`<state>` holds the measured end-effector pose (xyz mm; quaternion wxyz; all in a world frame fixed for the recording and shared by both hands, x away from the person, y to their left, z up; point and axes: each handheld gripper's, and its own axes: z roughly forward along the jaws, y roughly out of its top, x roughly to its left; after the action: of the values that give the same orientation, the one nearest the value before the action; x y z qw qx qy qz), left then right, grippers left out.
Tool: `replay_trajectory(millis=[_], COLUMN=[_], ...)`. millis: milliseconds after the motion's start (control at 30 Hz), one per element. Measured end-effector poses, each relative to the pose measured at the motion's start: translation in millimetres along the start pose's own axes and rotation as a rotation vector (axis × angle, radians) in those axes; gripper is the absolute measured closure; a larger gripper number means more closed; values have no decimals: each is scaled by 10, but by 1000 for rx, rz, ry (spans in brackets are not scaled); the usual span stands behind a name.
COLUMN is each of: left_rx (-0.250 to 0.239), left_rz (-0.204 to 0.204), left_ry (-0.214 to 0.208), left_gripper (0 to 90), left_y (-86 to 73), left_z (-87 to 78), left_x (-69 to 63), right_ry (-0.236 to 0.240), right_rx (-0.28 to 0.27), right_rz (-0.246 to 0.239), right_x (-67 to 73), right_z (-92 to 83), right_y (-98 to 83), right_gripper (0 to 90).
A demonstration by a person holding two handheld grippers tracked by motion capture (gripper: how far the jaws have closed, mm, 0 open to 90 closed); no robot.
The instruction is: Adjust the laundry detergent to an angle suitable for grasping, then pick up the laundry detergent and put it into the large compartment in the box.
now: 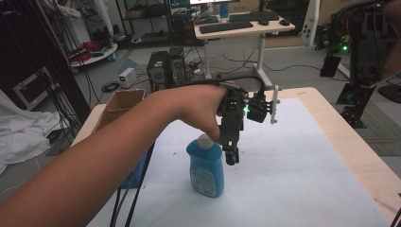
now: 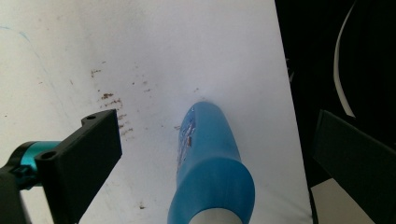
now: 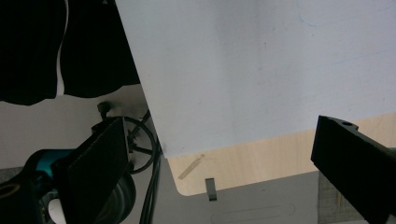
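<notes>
The blue plastic detergent bottle with a pale cap (image 1: 206, 166) is standing upright on the white sheet (image 1: 302, 170) that is covering the light wooden table (image 1: 352, 146), toward the near left of the sheet. The left gripper (image 1: 231, 158) is hanging just beside the bottle's shoulder, pointing down, with the person's left hand (image 1: 201, 109) wrapping around its body from above. In the left gripper view the bottle (image 2: 210, 172) is sitting between the two black jaws, which are standing wide apart with clear gaps on both sides, so nothing is being gripped. Brown specks (image 2: 112, 99) are lying scattered on the sheet beyond the bottle. In the right gripper view the right gripper (image 3: 224, 158) is holding its jaws wide apart too, with nothing between them, and is looking down over a rounded corner of the table (image 3: 233, 163) and the sheet's edge. A brown cardboard box (image 1: 120, 105) is sitting at the table's far left corner, well apart from the bottle.
</notes>
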<state>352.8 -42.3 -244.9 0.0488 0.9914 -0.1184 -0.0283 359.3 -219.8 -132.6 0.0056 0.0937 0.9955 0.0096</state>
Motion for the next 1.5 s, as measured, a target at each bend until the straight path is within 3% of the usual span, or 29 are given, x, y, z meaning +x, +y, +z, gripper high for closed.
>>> replay_trajectory(millis=[333,867,1233,1467,1500], left_rx=[18,-18,-16,-36,-60], left_rz=[1,-7,26,42,62], left_ry=[0,1,17,20,14], left_gripper=[17,16,17,17,17], left_y=[-33,-77,-27,-62,-101], left_z=[0,-39,-48,-117,-169], left_x=[2,13,-37,-51,-60], right_ry=[-12,-22,-28,-26,-26], right_rx=[-21,-14,-14,1,1], right_rz=[-5,-6,2,4,4], right_x=[25,-4,5,28,28], right_z=[-41,-48,-35,-12,-12], right_y=[-46,-6,-48,-17,-17], right_gripper=[33,33,33,33,33])
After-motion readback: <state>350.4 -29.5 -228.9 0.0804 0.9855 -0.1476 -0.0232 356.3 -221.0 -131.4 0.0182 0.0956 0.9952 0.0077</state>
